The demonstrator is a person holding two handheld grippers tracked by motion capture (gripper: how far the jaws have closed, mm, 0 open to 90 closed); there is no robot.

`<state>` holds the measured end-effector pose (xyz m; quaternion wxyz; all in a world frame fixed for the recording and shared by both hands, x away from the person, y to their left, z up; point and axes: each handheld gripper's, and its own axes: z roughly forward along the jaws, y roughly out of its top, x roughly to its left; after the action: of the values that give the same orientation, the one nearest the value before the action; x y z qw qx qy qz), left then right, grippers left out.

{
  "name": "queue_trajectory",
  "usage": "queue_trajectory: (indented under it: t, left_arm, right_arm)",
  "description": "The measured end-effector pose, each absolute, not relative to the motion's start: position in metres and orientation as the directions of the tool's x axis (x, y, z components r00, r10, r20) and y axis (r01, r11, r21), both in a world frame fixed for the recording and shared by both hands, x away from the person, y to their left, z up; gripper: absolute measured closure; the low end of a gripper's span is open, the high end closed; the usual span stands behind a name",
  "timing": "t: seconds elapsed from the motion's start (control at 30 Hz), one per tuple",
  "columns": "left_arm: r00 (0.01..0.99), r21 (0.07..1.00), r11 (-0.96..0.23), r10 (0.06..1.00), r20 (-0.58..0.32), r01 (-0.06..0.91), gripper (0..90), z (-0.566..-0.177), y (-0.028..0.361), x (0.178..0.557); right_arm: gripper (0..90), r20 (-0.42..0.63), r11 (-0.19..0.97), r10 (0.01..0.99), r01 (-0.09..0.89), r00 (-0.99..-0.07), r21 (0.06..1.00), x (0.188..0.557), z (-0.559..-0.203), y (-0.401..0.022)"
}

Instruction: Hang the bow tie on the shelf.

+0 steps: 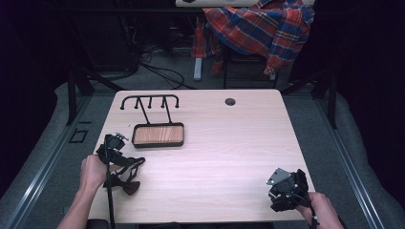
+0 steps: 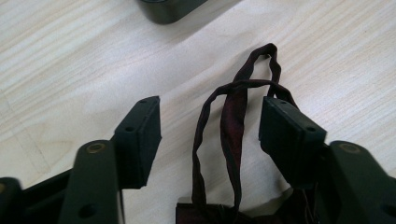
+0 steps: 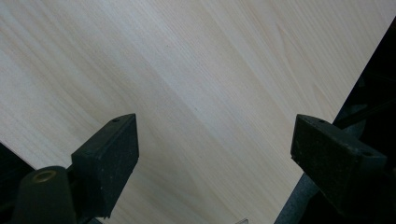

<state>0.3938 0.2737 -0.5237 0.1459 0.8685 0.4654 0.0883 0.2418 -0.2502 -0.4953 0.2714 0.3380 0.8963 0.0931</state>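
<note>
A dark maroon bow tie [image 1: 127, 185] lies near the table's front left edge, its thin strap [image 1: 136, 163] looping away from it. My left gripper [image 1: 125, 164] hovers just over that strap. In the left gripper view the strap [image 2: 232, 126] runs up between the two pads, nearer the right pad, and the bow's cloth [image 2: 210, 214] shows at the bottom. The left gripper [image 2: 212, 112] is partly open, with no squeeze on the strap. My right gripper [image 1: 282, 185] rests near the front right corner. Its pads stand wide open over bare wood, the right gripper [image 3: 215, 135] holding nothing.
A black wire stand with a wood-lined tray base [image 1: 158, 134] and a row of hooks [image 1: 150, 100] sits behind the bow tie; its corner [image 2: 170, 9] shows ahead of the left gripper. A cable hole [image 1: 230, 101] is at the back. A plaid shirt [image 1: 260, 28] hangs on a chair beyond.
</note>
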Motion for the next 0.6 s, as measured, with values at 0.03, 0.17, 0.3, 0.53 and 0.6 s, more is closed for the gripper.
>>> queue_trajectory:
  t: [0.03,0.17,0.3,0.53,0.6]
  left_arm:
    - [0.551,0.336,-0.524,0.834,0.018,0.783,43.1,-0.524,0.274,0.394]
    - [0.555,0.32,-0.527,0.832,0.005,0.787,45.9,-0.528,0.271,0.397]
    - [0.563,0.307,-0.535,0.826,-0.003,0.787,48.3,-0.53,0.267,0.397]
    - [0.587,0.257,-0.567,0.81,-0.005,0.783,53.3,-0.537,0.263,0.399]
    - [0.589,0.248,-0.571,0.808,-0.001,0.783,56.6,-0.54,0.263,0.399]
  right_arm:
    - [14.9,-0.424,0.754,0.656,0.555,-0.624,0.35,0.242,-0.495,-0.25]
    - [14.9,-0.424,0.755,0.656,0.555,-0.625,0.349,0.242,-0.495,-0.25]
    - [14.9,-0.429,0.758,0.652,0.553,-0.625,0.346,0.241,-0.495,-0.25]
    - [14.9,-0.429,0.757,0.653,0.553,-0.625,0.347,0.242,-0.495,-0.25]
    - [14.9,-0.429,0.757,0.653,0.554,-0.625,0.346,0.242,-0.495,-0.25]
